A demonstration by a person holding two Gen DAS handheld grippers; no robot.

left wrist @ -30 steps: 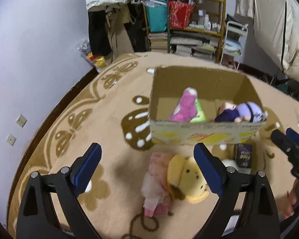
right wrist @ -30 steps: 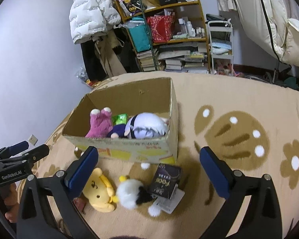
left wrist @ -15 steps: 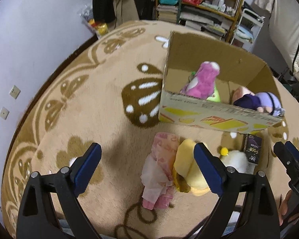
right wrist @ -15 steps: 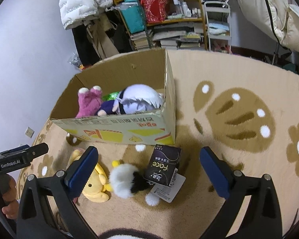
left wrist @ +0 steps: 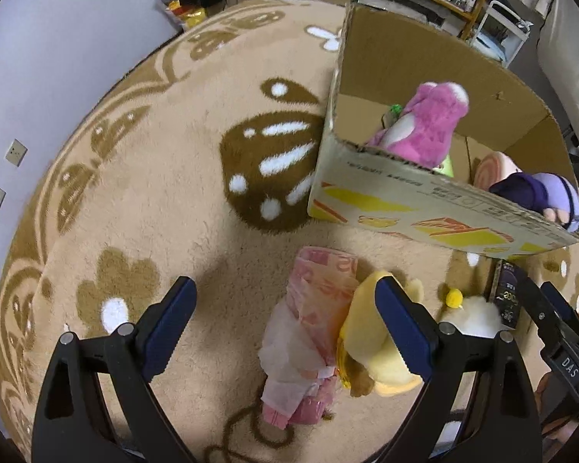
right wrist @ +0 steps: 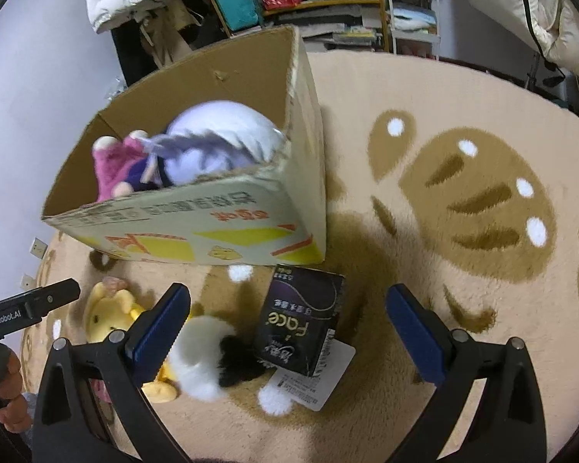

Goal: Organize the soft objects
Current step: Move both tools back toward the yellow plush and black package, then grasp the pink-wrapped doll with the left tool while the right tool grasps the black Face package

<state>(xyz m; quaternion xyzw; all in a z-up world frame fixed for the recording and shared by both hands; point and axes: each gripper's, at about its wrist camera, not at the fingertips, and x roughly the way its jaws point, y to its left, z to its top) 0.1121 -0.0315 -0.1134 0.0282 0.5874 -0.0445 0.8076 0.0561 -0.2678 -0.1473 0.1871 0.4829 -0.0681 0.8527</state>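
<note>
Inside one cardboard box (right wrist: 227, 227) lie two plush toys (right wrist: 212, 146); both claws (left wrist: 285, 332) (right wrist: 285, 328) gape apart, empty.

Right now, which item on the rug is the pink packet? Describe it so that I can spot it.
Find the cardboard box on the rug. Just in front of it lies the pink packet, against a yellow plush. Unlike the furry toys, it is crinkly plastic.

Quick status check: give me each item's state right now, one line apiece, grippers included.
Cardboard box: open-topped, upright on the rug.
Pink plush: inside the box.
Purple-haired doll: inside the box.
Yellow plush: lying on the rug, outside the box.
Pink packet: on the rug beside the yellow plush.
White and black plush: on the rug.
Dark packet: flat on the rug.
Left gripper: open, empty.
Right gripper: open, empty.
</note>
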